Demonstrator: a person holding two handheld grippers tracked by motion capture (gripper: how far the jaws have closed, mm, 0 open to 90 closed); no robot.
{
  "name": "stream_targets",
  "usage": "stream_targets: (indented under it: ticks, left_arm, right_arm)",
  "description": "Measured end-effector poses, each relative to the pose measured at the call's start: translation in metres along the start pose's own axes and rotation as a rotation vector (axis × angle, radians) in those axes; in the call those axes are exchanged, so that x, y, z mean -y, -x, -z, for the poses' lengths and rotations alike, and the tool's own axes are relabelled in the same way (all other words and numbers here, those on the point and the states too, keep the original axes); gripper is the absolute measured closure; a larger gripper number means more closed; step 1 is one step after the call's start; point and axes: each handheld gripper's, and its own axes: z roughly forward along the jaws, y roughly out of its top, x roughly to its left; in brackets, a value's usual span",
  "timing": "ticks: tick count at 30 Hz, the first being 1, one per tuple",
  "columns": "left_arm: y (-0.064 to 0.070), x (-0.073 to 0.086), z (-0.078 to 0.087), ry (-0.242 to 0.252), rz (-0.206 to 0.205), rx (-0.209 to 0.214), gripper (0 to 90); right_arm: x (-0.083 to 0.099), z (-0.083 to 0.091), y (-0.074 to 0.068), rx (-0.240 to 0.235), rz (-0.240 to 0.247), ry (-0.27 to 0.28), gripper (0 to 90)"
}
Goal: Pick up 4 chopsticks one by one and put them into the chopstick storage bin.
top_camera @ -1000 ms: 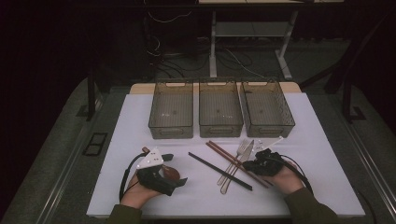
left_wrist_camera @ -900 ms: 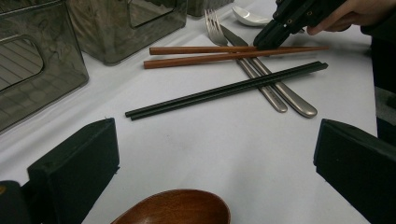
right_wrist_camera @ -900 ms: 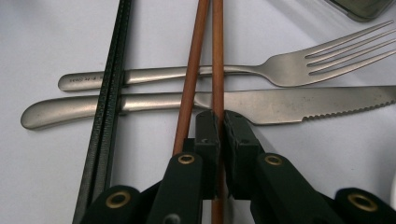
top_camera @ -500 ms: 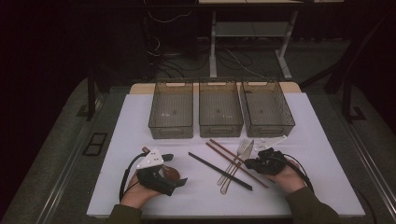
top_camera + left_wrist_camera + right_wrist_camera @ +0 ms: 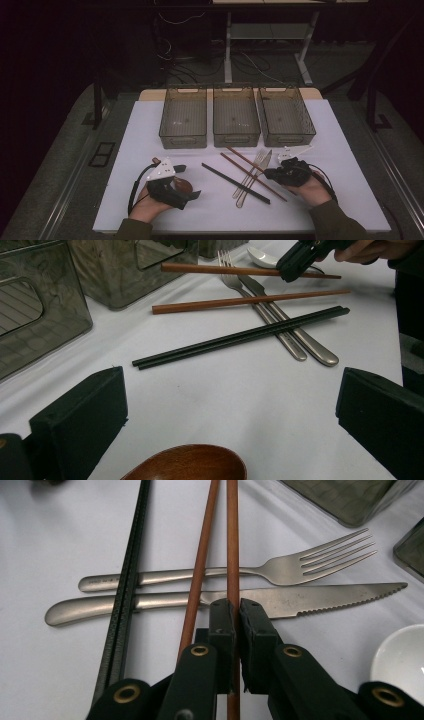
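Observation:
My right gripper (image 5: 235, 615) is shut on one brown chopstick (image 5: 232, 540), low over the white table; its twin (image 5: 200, 570) lies just beside it. Both cross a steel fork (image 5: 300, 565) and knife (image 5: 320, 597), and a black chopstick pair (image 5: 127, 590) lies to the left. In the high view the right gripper (image 5: 269, 175) is right of centre and the left gripper (image 5: 186, 181) is front left. My left gripper (image 5: 230, 390) stands open around the bowl of a wooden spoon (image 5: 190, 462), which rests on the table.
Three empty smoky plastic bins (image 5: 182, 140) (image 5: 236, 139) (image 5: 290, 137) stand in a row at the back. A white spoon (image 5: 400, 655) lies by the right gripper. The white mat's front edge (image 5: 225, 227) is close to both hands.
The right hand has shifted very slightly at the brown chopsticks. The left gripper and the rest of the cutlery have stayed put.

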Motion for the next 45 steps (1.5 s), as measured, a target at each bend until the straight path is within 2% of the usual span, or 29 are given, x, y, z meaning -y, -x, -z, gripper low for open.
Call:
stream_targets:
  ticks: [12, 20, 26, 45]
  left_arm:
    - [0.0, 0.0, 0.0, 0.002, -0.009, 0.0, 0.0]
    - [-0.003, 0.001, 0.0, 0.004, -0.008, 0.005, 0.0]
    - [-0.003, 0.001, 0.0, 0.002, -0.009, 0.002, 0.0]
    - [0.0, 0.0, 0.0, 0.006, -0.014, -0.003, 0.0]
  right_arm:
    - [-0.004, 0.008, 0.0, -0.042, -0.011, 0.046, 84.4]
    - [-0.01, 0.013, -0.004, -0.049, 0.005, 0.067, 84.4]
    - [-0.016, 0.016, 0.0, -0.049, -0.01, 0.096, 84.4]
    - [-0.038, 0.013, 0.001, -0.052, -0.008, 0.108, 84.4]
